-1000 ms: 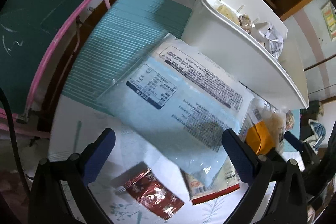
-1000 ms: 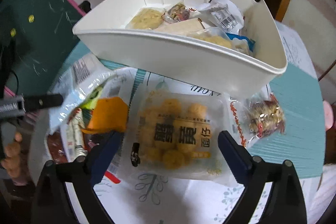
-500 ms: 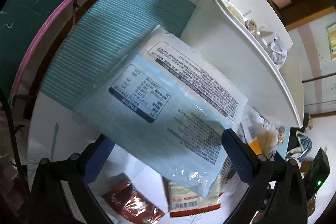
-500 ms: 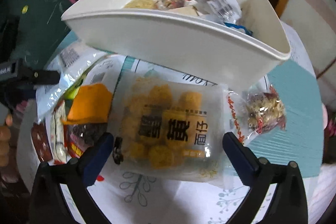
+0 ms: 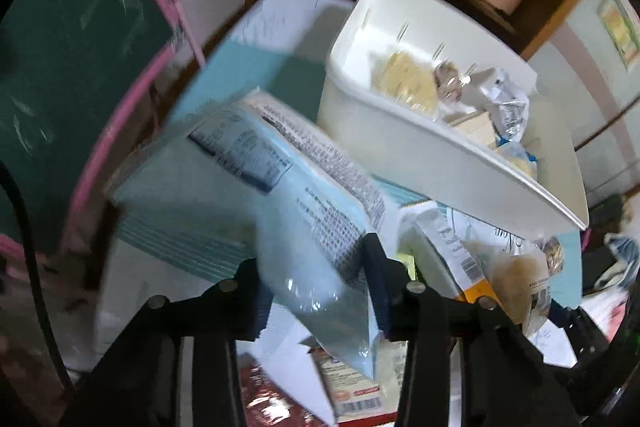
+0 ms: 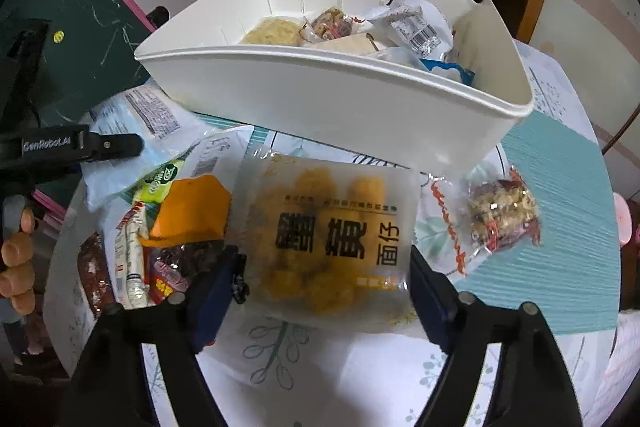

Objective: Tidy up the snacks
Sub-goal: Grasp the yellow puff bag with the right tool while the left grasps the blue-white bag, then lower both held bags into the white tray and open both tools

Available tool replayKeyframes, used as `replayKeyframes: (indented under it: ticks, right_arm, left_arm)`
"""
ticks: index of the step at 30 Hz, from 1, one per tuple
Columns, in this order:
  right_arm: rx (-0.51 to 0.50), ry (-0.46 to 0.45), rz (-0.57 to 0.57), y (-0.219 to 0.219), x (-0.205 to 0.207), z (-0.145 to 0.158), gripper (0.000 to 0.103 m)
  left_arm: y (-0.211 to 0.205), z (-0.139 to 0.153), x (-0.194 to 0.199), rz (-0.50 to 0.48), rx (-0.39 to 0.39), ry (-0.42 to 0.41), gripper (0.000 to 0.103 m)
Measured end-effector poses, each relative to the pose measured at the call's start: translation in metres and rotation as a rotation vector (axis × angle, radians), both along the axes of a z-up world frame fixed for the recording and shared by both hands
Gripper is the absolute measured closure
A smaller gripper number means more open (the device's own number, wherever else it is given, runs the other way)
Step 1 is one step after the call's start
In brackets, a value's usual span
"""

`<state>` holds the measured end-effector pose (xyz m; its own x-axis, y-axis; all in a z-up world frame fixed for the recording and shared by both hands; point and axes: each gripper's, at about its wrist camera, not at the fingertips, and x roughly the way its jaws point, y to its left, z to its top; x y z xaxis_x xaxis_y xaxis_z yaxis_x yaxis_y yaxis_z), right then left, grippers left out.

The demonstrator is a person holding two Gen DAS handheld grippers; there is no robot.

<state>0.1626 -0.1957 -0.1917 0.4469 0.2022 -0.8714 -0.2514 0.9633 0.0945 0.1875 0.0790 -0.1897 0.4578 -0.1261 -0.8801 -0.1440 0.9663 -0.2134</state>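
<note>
So the left gripper [image 5: 316, 291] has its jaws clamped on one corner of the big pale blue packet [image 5: 256, 187], label side up, and the packet looks lifted off the table, sticking out ahead of the tongs and up to their left. The frame is blurry there, so I'd guess it's mid-swing. The white bin [image 5: 408, 147] sits ahead and to the right of those tongs, already holding a few snacks, so my read is that we're in the carry-to-bin part of this pickup. The next bit needs the packet raised over the near rim and let go inside; it's wide and floppy, so it could snag on the wall.

Over on the other side, the right gripper [image 6: 324, 291] is spread wide and holding nothing, with a jaw on either side of the near end of the yellow noodle snack bag [image 6: 332, 227], which lies flat on the table right in front of the bin. A pile of small packs [image 6: 160, 227] sits just left of it, and a clear nut bag [image 6: 500, 219] to the right. Closing on the yellow bag looks like that hand's next job.
</note>
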Motion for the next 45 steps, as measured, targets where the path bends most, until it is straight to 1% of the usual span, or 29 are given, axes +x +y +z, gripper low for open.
replayKeyframes:
  ticks: [1, 6, 11, 13, 21, 25, 27, 29, 33, 35, 37, 38, 41, 43, 45]
  right_arm:
    - [0.011, 0.003, -0.002, -0.002, -0.003, 0.001, 0.024]
    - [0.058, 0.006, -0.025, -0.013, -0.019, 0.010, 0.025]
    - [0.106, -0.022, -0.043, -0.018, -0.029, 0.032, 0.025]
    - [0.124, -0.040, -0.045, -0.020, -0.034, 0.042, 0.025]
    - [0.160, -0.167, -0.029, -0.020, -0.050, 0.097, 0.024]
    - [0.173, -0.234, -0.019, -0.020, -0.054, 0.129, 0.024]
    - [0.174, -0.267, -0.015, -0.019, -0.051, 0.145, 0.024]
    - [0.173, -0.305, -0.015, -0.019, -0.046, 0.165, 0.024]
    - [0.160, -0.391, -0.026, -0.020, -0.033, 0.205, 0.023]
    - [0.155, -0.434, -0.030, -0.020, -0.023, 0.226, 0.023]
    - [0.154, -0.472, -0.045, -0.020, -0.012, 0.247, 0.023]
    - [0.153, -0.491, -0.055, -0.020, -0.005, 0.257, 0.023]
    - [0.155, -0.517, -0.075, -0.019, 0.013, 0.276, 0.022]
    - [0.147, -0.524, -0.089, -0.017, 0.028, 0.284, 0.022]
    - [0.137, -0.514, -0.102, -0.016, 0.042, 0.285, 0.022]
  left_arm:
    - [-0.001, 0.009, -0.005, -0.013, 0.017, -0.022, 0.067]
    - [0.000, 0.038, -0.021, -0.044, 0.043, -0.079, 0.069]
    - [0.006, 0.070, -0.043, -0.069, 0.033, -0.134, 0.072]
    - [0.003, 0.086, -0.051, -0.089, 0.043, -0.169, 0.072]
    - [-0.022, 0.147, -0.079, -0.195, 0.063, -0.308, 0.072]
    - [-0.038, 0.184, -0.085, -0.248, 0.087, -0.391, 0.072]
    - [-0.047, 0.205, -0.085, -0.273, 0.111, -0.440, 0.072]
    - [-0.053, 0.224, -0.083, -0.283, 0.128, -0.474, 0.072]
    - [-0.061, 0.257, -0.070, -0.285, 0.135, -0.522, 0.072]
    - [-0.065, 0.275, -0.058, -0.276, 0.162, -0.557, 0.072]
    - [-0.070, 0.288, -0.043, -0.267, 0.181, -0.571, 0.072]
    - [-0.071, 0.292, -0.036, -0.264, 0.184, -0.572, 0.072]
    - [-0.077, 0.302, -0.014, -0.264, 0.198, -0.562, 0.072]
    - [-0.082, 0.302, 0.000, -0.267, 0.214, -0.552, 0.072]
    - [-0.088, 0.298, 0.014, -0.273, 0.233, -0.539, 0.072]
